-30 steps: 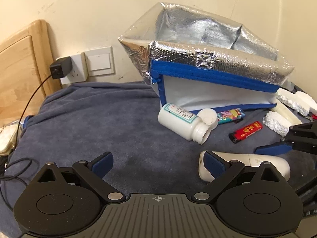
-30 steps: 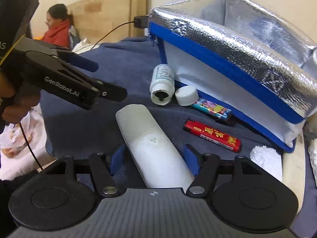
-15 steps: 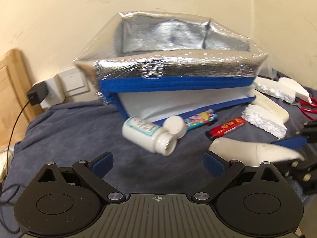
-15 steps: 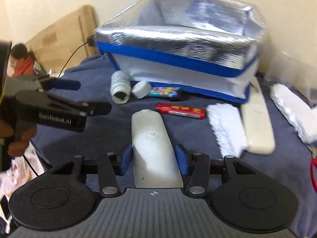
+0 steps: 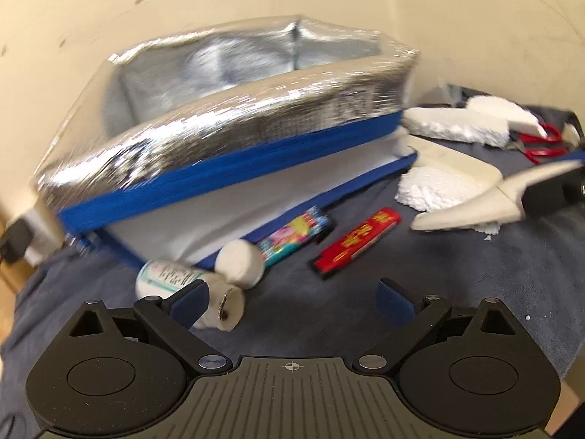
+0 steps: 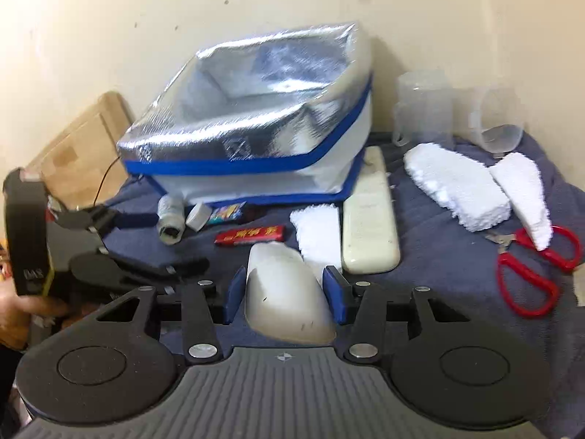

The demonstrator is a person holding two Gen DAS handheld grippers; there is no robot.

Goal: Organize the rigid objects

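- The right gripper (image 6: 284, 294) has just been closing, and its blue pads now clamp both sides of a white remote (image 6: 287, 289), lifted off the blue blanket (image 6: 438, 256).
- In the left wrist view that remote (image 5: 471, 205) sticks in from 3 o'clock, above a foam piece (image 5: 427, 190).
- The left gripper (image 5: 292, 301) stands wide with nothing between its pads; the open pill bottle (image 5: 172, 281) lies just behind its left pad, at 9 o'clock.
- The silver-lined bag (image 6: 256, 117) sits open at 12 o'clock of the right gripper.
- Along the bag's front lie the bottle's white cap (image 5: 239, 261), a colourful lighter (image 5: 292, 239) and a red lighter (image 5: 356, 243).
- A second remote (image 6: 369, 219) lies at 1 o'clock, beside the bag.
- Red scissors (image 6: 537, 267) lie at 3 o'clock, a foam wedge (image 6: 526, 194) overlapping them.
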